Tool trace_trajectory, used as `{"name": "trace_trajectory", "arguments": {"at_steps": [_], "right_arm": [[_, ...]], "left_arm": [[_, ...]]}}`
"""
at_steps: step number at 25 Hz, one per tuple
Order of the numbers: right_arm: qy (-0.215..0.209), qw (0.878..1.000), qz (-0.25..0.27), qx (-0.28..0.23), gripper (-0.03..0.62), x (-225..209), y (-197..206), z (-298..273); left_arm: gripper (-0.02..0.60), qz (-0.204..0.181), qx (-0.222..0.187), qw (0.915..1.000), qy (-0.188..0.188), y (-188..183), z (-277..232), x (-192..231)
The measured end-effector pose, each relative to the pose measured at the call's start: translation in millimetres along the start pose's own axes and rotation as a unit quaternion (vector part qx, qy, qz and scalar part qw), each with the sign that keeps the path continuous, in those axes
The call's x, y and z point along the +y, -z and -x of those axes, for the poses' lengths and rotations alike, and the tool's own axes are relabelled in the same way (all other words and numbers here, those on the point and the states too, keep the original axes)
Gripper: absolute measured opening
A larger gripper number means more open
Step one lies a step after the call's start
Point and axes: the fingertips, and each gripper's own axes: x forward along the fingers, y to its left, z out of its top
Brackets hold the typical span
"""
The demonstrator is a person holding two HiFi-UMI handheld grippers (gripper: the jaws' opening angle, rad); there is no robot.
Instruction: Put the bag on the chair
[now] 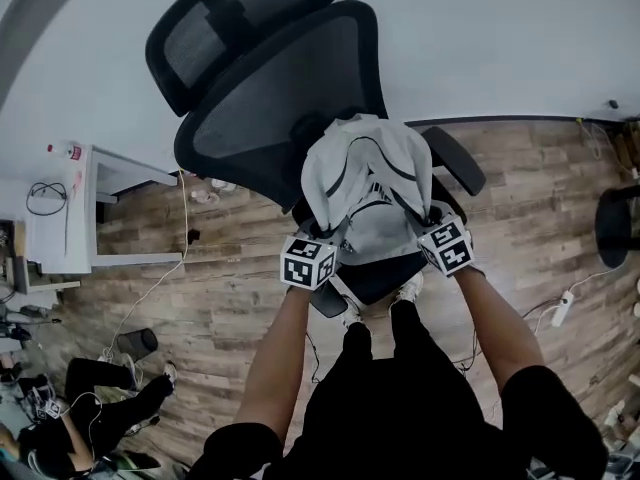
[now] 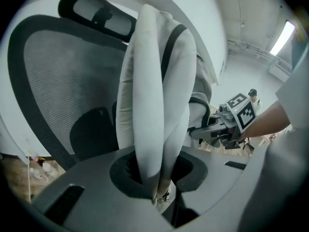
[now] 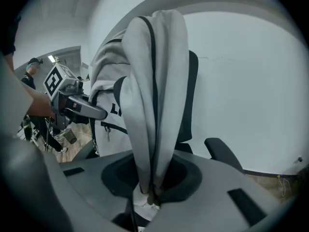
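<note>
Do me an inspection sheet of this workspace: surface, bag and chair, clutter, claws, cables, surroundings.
Surface: wood floor; no table in use.
Job's things: grey bag hangs in front of the black mesh chair, above its seat; whether it touches the seat is unclear.
Clutter: white desk and black bin at left.
Claws: left claw and right claw are each shut on a bag strap.
Cables: white cable on the floor; power strip at right.
Surroundings: white wall; another person at lower left.
</note>
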Motion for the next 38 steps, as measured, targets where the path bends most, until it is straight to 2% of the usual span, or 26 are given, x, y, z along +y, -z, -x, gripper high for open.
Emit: {"name": "trace_trajectory", "arguments": {"at_steps": [9, 13, 16, 20, 23, 28, 29, 31, 33, 35, 38], "right_arm": [[-0.039, 0.997, 0.018, 0.069, 0.095, -27, 49, -72], [-0.048, 0.994, 0.039, 0.084, 0.095, -35, 60, -86], [-0.054, 0.994, 0.056, 0.077, 0.095, -40, 59, -96], [-0.060, 0.993, 0.043, 0.090, 0.098, -47, 64, -101], [-0.053, 0.995, 0.031, 0.081, 0.107, -54, 61, -106], [-0.043, 0.997, -0.001, 0.069, 0.128, -53, 66, -110], [-0.042, 0.997, -0.006, 0.067, 0.135, -54, 67, -110], [-0.039, 0.997, -0.015, 0.066, 0.168, -57, 70, -109], [-0.036, 0.997, -0.022, 0.061, 0.240, -58, 71, -108], [-0.033, 0.998, -0.023, 0.054, 0.287, -56, 69, -102], [-0.018, 0.999, -0.022, 0.044, 0.324, -52, 71, -84]], "left_arm": [[0.078, 0.009, 0.063, 0.9980, -0.003, 39, -74, 33], [0.080, 0.021, 0.064, 0.9977, -0.011, 49, -90, 39], [0.080, 0.023, 0.062, 0.9978, -0.012, 50, -95, 46], [0.086, 0.016, 0.064, 0.9974, -0.027, 49, -107, 54], [0.095, 0.013, 0.064, 0.9969, -0.043, 47, -112, 60], [0.114, -0.006, 0.064, 0.9968, -0.047, 55, -107, 64], [0.124, -0.010, 0.062, 0.9967, -0.051, 56, -107, 64], [0.232, -0.019, 0.056, 0.9962, -0.063, 57, -107, 66], [0.308, -0.026, 0.054, 0.9957, -0.070, 59, -104, 68], [0.356, -0.033, 0.057, 0.9954, -0.069, 65, -99, 66], [0.387, -0.027, 0.055, 0.9961, -0.064, 73, -89, 56]]}}
